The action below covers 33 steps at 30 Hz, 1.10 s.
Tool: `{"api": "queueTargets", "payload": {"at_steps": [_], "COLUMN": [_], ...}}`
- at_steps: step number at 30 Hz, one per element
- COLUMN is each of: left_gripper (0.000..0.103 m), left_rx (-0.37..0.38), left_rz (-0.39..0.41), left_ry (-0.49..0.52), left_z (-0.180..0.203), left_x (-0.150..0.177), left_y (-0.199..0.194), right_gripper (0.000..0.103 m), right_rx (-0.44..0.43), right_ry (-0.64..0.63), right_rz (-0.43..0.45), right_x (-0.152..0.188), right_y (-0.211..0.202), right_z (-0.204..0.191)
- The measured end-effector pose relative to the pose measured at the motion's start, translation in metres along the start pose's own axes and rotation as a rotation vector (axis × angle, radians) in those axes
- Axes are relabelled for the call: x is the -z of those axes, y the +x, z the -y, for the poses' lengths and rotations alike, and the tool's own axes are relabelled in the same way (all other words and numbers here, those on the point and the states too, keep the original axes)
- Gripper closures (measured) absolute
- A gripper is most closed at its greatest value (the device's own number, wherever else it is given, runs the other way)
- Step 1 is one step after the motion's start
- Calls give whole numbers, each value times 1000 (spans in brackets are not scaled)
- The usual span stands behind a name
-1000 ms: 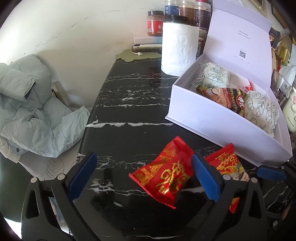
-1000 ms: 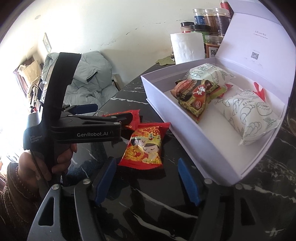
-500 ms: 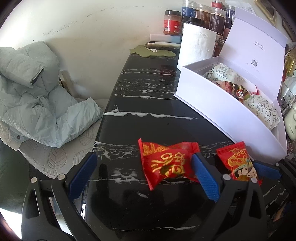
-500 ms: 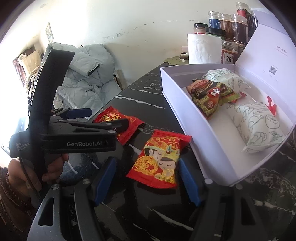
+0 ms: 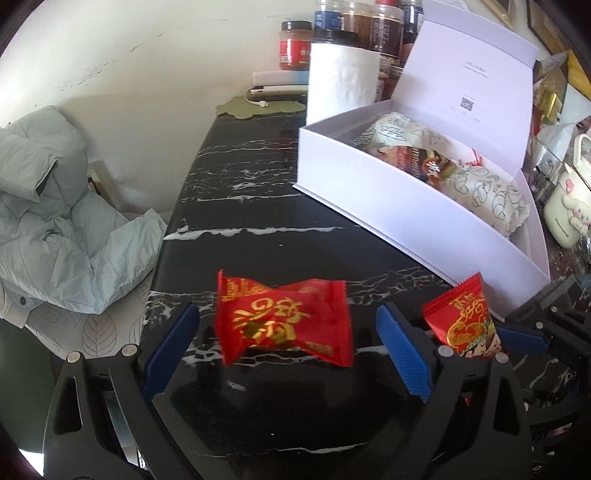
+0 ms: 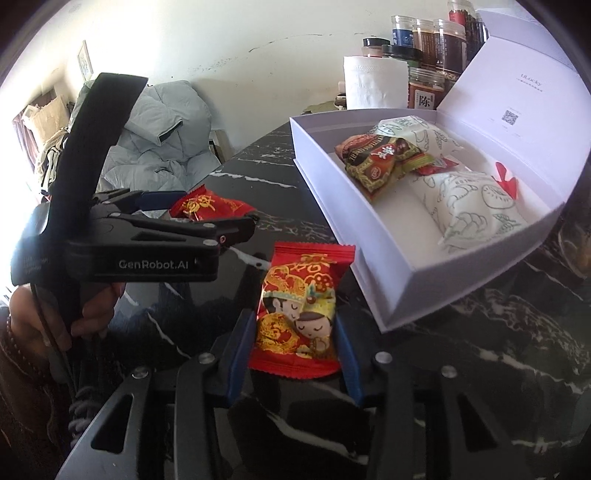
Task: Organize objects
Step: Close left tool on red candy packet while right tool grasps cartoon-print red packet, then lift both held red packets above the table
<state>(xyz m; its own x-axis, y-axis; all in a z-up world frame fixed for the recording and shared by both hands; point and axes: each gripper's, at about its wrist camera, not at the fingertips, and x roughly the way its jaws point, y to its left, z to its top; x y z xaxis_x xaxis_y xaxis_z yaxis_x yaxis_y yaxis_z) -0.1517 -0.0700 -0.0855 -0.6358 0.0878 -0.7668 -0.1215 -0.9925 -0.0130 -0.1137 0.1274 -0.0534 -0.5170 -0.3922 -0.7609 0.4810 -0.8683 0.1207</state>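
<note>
A red packet with gold characters (image 5: 284, 325) lies on the black marble table (image 5: 258, 206), between the wide-open pads of my left gripper (image 5: 288, 332); it also shows in the right wrist view (image 6: 207, 206). My right gripper (image 6: 293, 332) is shut on a red packet with a cartoon couple (image 6: 299, 314), which shows at the right of the left wrist view (image 5: 461, 321). The open white box (image 6: 373, 236) holds two white patterned packs (image 6: 476, 210) and a brown-green packet (image 6: 380, 158).
A paper towel roll (image 5: 343, 85) and several jars (image 5: 369, 22) stand behind the box. A phone on a green mat (image 5: 262, 105) lies at the table's far end. A grey jacket (image 5: 55, 221) lies on a chair at the left. A cream mug (image 5: 569, 206) stands at the right.
My right gripper has closed on the cartoon packet, which was lying loose between open fingers. My left gripper has shifted so the gold-character packet sits centred between its pads.
</note>
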Motion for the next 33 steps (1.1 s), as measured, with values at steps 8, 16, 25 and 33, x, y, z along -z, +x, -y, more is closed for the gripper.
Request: {"api": "queueTargets", "payload": {"at_steps": [8,16,25,33], "left_gripper": [14,37,35,34], "left_rx": [5,81,152,162], "left_rz": [-54,-27,-35,-32], "left_ry": [3,52,182,212], "left_z": [7,30,96,125], "left_x": [-7,10,50,65], "left_y": [14,-5,-39,-53], "right_gripper": [59,59,58,38], "right_rx": [53,57,112,87], "right_ry": [29,47,103,120], "right_rz": [4,2,13,41], "right_x": [27,48,83,91], "right_y": [-24,-41,-77,-84], "right_z": [14,19,52,64]}}
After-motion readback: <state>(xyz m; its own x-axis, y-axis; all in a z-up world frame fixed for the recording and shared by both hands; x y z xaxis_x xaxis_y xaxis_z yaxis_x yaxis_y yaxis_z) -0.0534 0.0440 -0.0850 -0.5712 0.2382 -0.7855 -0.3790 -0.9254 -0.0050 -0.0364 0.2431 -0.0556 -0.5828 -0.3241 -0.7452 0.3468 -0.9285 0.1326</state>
